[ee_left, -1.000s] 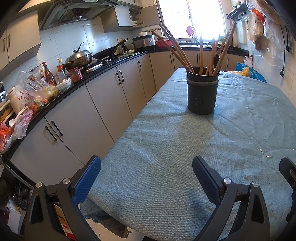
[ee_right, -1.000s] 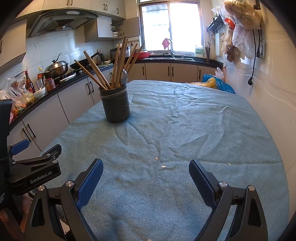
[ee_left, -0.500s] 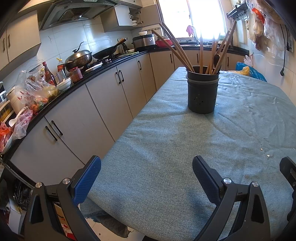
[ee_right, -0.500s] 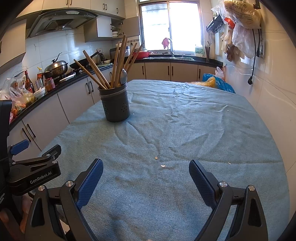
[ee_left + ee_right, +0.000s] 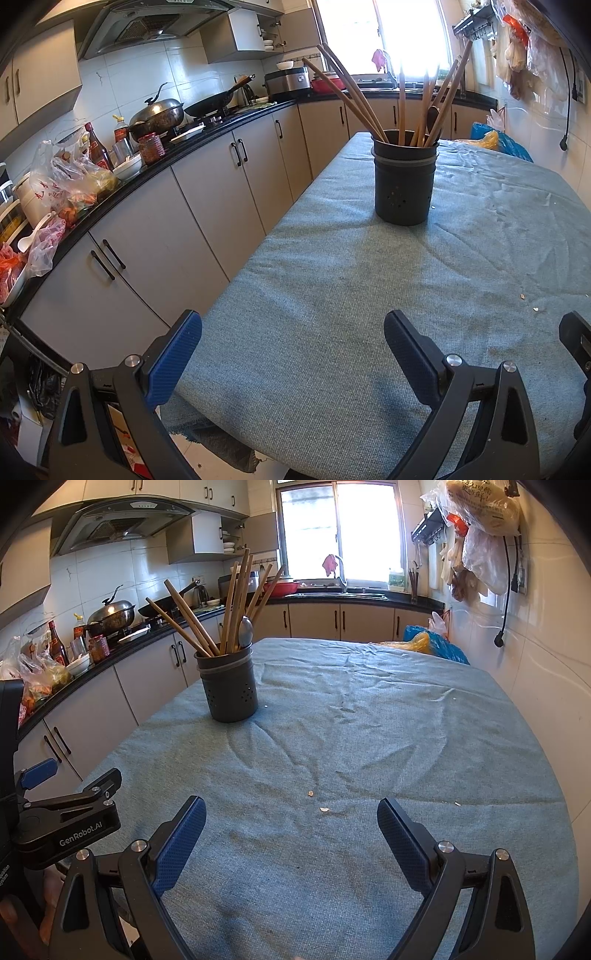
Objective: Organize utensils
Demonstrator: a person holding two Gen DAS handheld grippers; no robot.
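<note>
Hovering at the near table edge, your left gripper (image 5: 291, 334) and right gripper (image 5: 290, 821) both had fingers spread, empty; the utensil holder (image 5: 229, 688) stood well ahead, upright, so a straight, level approach suited

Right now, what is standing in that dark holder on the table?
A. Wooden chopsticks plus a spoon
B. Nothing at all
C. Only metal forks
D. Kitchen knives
A: the dark holder on the table holds wooden chopsticks and a spoon.
</note>
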